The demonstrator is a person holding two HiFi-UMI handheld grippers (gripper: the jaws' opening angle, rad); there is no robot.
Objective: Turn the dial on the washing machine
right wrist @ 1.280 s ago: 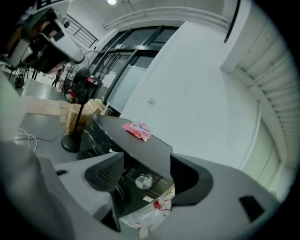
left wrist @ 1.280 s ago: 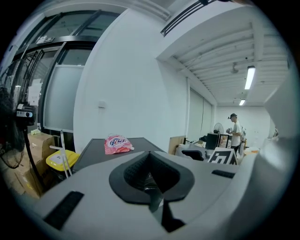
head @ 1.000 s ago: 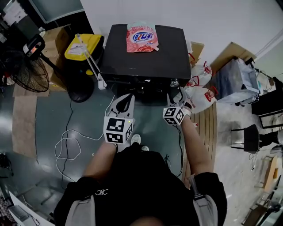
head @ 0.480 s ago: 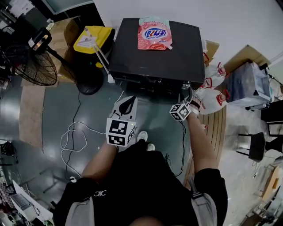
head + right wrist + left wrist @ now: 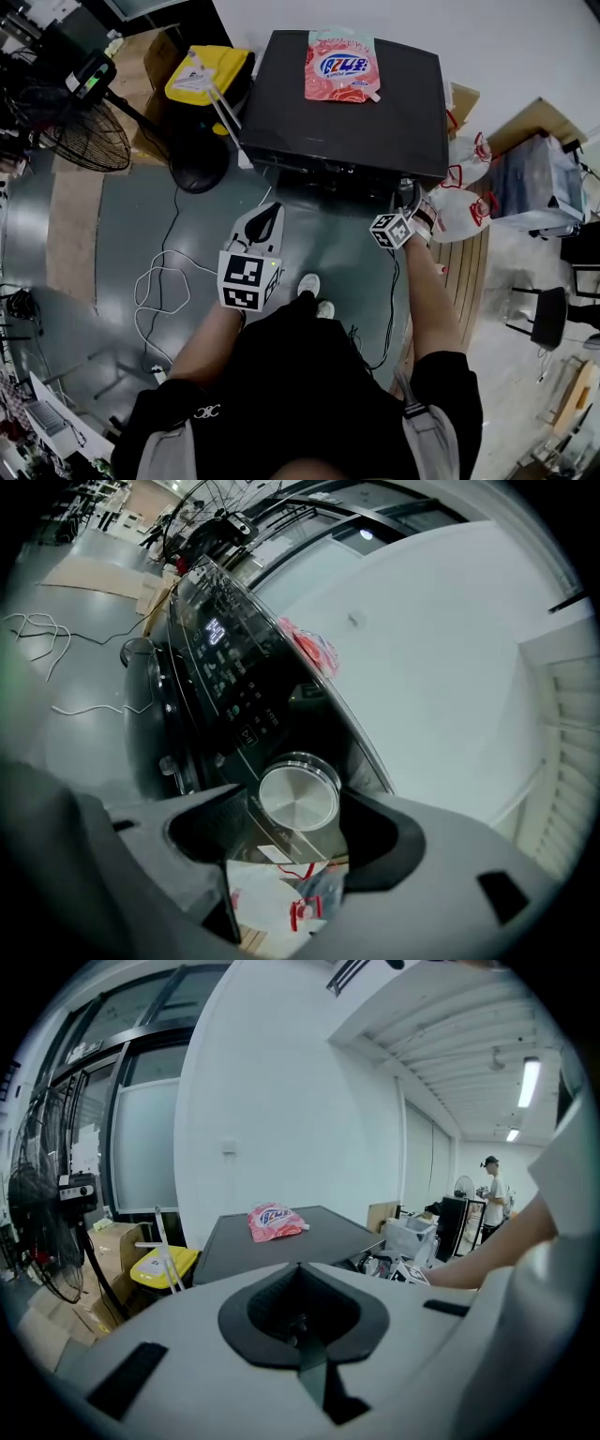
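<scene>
The black washing machine (image 5: pixel 347 117) stands ahead of me, a pink detergent pouch (image 5: pixel 341 66) lying on its lid. My right gripper (image 5: pixel 407 197) reaches the right end of the machine's front panel. In the right gripper view the round silver dial (image 5: pixel 298 797) sits between the open jaws of that gripper (image 5: pixel 296 808), with a visible gap on the left side. The lit control panel (image 5: pixel 217 635) runs away to the left of the dial. My left gripper (image 5: pixel 265 221) hangs lower, short of the machine's front, with its jaws shut on nothing (image 5: pixel 300 1274).
A floor fan (image 5: pixel 80 131) and a yellow bin (image 5: pixel 211 75) stand left of the machine. White cables (image 5: pixel 155 291) lie on the floor. White bags with red print (image 5: pixel 461 208), a grey crate (image 5: pixel 539 183) and a dark chair (image 5: pixel 544 305) are to the right.
My right gripper has moved forward and up to the dial at the panel's right end. The head view has shifted slightly. The left gripper has stayed about where it was.
</scene>
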